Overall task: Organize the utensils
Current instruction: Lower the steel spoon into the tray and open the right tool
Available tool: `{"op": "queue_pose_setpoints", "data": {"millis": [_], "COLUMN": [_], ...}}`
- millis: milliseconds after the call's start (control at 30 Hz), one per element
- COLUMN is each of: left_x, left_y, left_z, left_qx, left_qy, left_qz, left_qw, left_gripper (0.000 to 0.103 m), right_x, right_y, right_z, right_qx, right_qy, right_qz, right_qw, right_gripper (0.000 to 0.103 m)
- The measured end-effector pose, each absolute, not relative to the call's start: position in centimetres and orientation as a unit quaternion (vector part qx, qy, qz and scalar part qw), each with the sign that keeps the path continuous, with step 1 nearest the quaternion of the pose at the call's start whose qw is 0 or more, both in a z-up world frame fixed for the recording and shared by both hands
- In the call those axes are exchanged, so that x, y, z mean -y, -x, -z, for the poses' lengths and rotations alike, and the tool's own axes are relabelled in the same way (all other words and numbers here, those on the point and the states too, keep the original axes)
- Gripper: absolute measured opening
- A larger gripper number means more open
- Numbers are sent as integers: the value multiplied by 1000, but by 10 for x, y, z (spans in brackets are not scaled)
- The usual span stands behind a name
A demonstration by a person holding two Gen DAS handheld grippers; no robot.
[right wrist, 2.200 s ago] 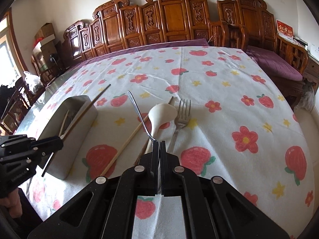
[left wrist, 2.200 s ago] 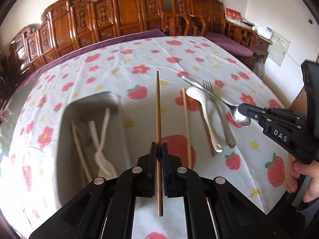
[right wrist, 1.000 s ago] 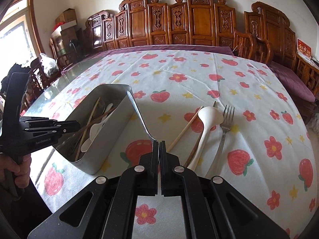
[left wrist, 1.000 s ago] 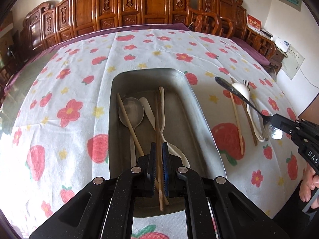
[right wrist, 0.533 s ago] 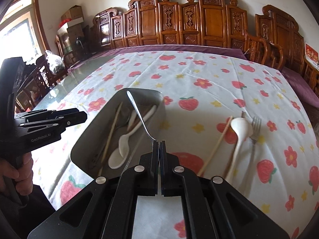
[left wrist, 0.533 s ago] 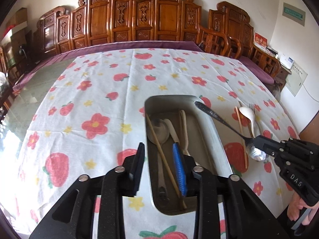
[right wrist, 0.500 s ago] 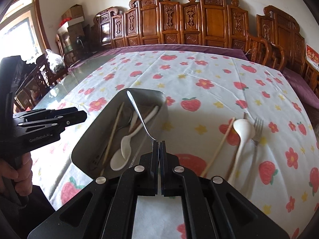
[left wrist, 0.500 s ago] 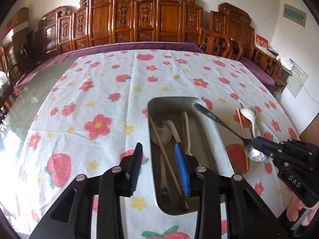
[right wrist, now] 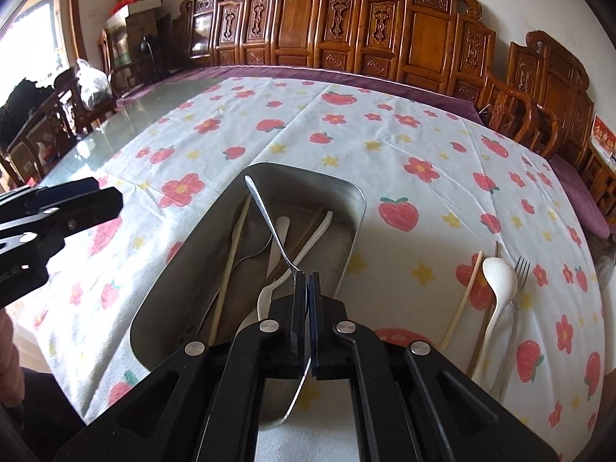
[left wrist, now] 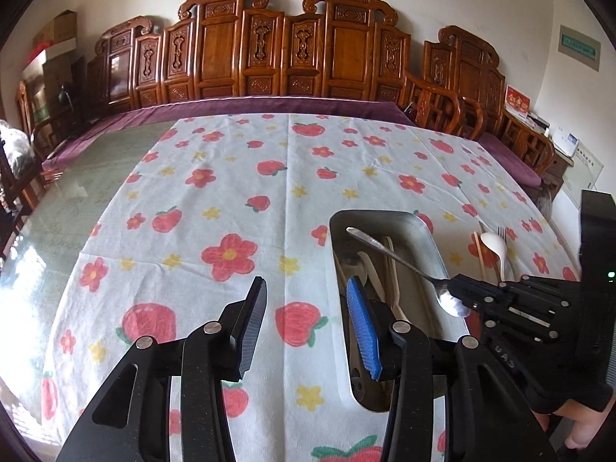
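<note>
In the left wrist view, the left gripper (left wrist: 304, 319) stood empty over the tablecloth (left wrist: 231, 200) just beside the metal tray (left wrist: 433, 238), its jaws opening with nothing between them, which left the tray mouth free for the right gripper (left wrist: 458, 288) to bring the metal spoon (left wrist: 396, 256) over it. In the right wrist view, the right gripper (right wrist: 307, 308) was clenched on the metal spoon (right wrist: 269, 223) at its neck, the handle pointing ahead above the utensils lying in the metal tray (right wrist: 356, 223), apparently lined up for a drop; a white spoon (right wrist: 498, 281), a fork (right wrist: 518, 281) and chopsticks (right wrist: 464, 300) lay unsorted toward the cloth's right edge.

tray (right wrist: 354, 208): chopsticks (right wrist: 227, 269) inside | fork (right wrist: 516, 288): right of tray, on tablecloth (right wrist: 404, 146)
</note>
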State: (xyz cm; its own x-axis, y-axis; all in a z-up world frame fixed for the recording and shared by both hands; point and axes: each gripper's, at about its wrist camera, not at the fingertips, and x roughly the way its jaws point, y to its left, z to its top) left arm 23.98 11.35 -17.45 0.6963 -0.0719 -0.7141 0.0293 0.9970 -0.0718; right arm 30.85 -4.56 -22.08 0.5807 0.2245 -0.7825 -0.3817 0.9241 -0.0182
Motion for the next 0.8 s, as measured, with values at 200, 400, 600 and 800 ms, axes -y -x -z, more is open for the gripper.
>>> {"op": "queue_pose_setpoints", "data": {"millis": [200,400,600,800], "left_x": [-124,-126,-126,-120], "left_y": [-235,-234,-233,-233], "left_z": [169,167,166,163], "left_qx": [-380,-378,-378,-378], "left_qy": [46,48,49,47], "left_qz": [25,26,26,32], "left_qw": [923,924,924,924], "left_gripper": [42,42,42,42], "right_x": [36,36,41,52], "right_y": [-318,-312,-302,-293], "right_z": [230,237,240,237], "right_qx": [-449,-461,-475,-474], "right_qy": [82,58,24,18], "right_qz": [-180,-207,-250,-263], "right_qw": [871,861,843,840], "right_gripper": [3,7,11,11]}}
